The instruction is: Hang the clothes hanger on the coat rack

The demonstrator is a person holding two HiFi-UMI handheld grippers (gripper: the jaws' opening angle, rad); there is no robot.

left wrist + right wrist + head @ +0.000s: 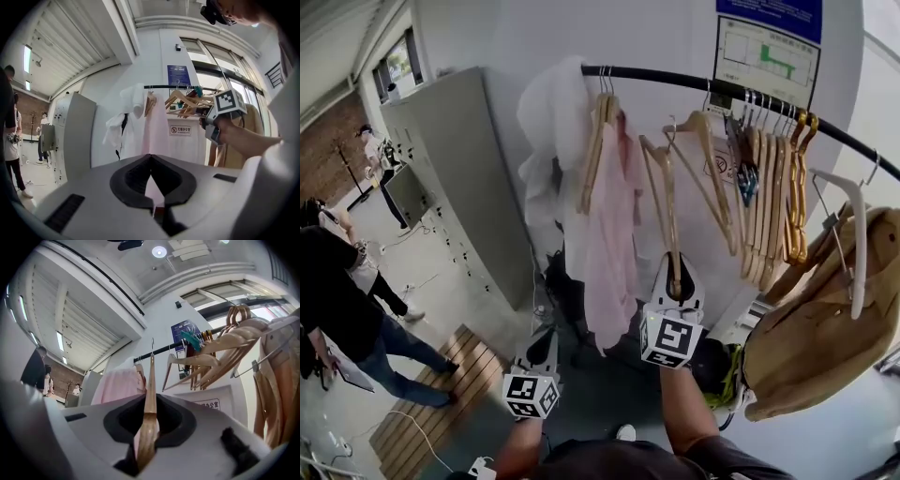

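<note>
A black rail (694, 82) of the coat rack runs across the top, also seen far off in the right gripper view as the rail (159, 351). My right gripper (675, 281) (149, 401) is shut on the lower end of a wooden hanger (661, 192) (150, 380), held edge-on and raised toward the rail. Its metal hook (672, 124) sits just under the rail; I cannot tell whether it touches. My left gripper (546, 342) (150, 158) hangs lower left, shut with nothing between its pads.
On the rail hang a white garment (548, 131), a pink shirt (614, 234), several wooden hangers (769, 187) and a tan jacket (825, 337). A grey locker (459, 187) stands at the left. People (337, 300) stand at the far left by a wooden pallet (441, 394).
</note>
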